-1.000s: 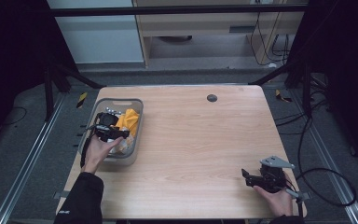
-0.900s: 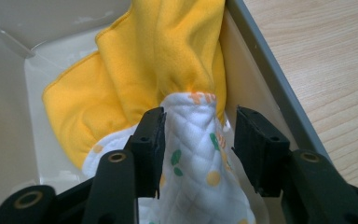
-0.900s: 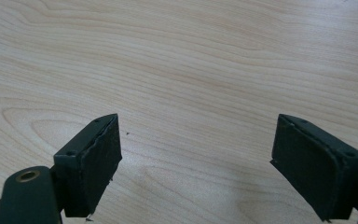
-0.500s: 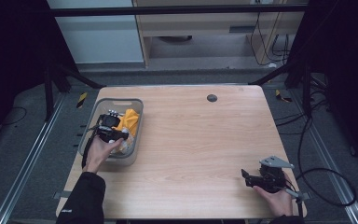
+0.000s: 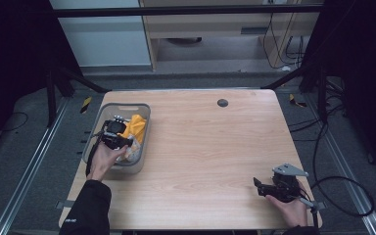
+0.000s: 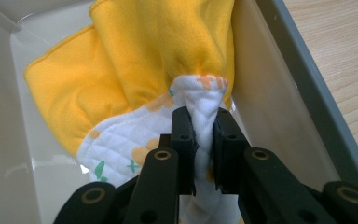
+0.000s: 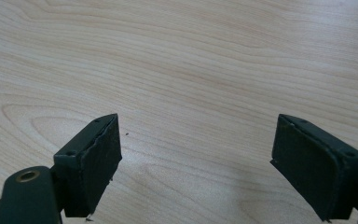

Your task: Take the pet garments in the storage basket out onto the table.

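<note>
A white quilted cloth (image 6: 121,149) with orange and green marks lies in the grey bin (image 5: 108,113) under a yellow cloth (image 6: 135,56). My left gripper (image 6: 204,119) reaches into the bin and is shut on a bunched fold of the white cloth. Its jaws have just been closing with that fold between them. From the high view the left gripper (image 5: 113,138) sits over the yellow cloth (image 5: 136,125). My right gripper (image 7: 196,154) stands open just above the bare wooden table, near its front right corner (image 5: 258,185), with nothing between its pads.
The bin's grey wall (image 6: 279,88) runs close along the right of the left gripper. The light wooden table (image 5: 200,142) has a small dark round grommet (image 5: 222,103) near its far edge. Cables trail off the table's right side.
</note>
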Available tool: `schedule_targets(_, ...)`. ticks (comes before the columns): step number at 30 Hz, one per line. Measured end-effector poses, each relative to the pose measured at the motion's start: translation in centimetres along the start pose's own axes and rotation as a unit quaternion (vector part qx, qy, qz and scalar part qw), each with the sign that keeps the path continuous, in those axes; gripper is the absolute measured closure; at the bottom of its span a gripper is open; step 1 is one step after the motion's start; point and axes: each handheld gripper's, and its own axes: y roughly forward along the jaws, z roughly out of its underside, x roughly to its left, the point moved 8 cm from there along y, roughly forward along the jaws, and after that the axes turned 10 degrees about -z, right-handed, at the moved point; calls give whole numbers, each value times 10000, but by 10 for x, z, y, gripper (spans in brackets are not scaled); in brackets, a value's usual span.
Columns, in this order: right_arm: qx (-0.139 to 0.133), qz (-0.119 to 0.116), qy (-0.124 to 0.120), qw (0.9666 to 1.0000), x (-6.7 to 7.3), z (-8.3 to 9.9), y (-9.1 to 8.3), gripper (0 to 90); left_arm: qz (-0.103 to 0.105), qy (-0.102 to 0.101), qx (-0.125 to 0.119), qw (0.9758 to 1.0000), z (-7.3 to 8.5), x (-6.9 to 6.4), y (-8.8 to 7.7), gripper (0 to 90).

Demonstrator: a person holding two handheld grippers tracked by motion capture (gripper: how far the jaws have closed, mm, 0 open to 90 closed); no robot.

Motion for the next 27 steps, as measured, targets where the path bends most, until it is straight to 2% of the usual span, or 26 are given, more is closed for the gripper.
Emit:
schedule_targets(6,8,2,-4,10000,0,0,0,155,5,28,-35,10000,-2,1,-8,822)
schedule_targets(11,12,-9,3,10000,1,0,0,154,7,-5,-188,9998,-7,4,-22,825)
schedule_targets(27,-9,18,-48,10000,0,0,0,154,53,-34,-414,9991,-12,10,-51,829)
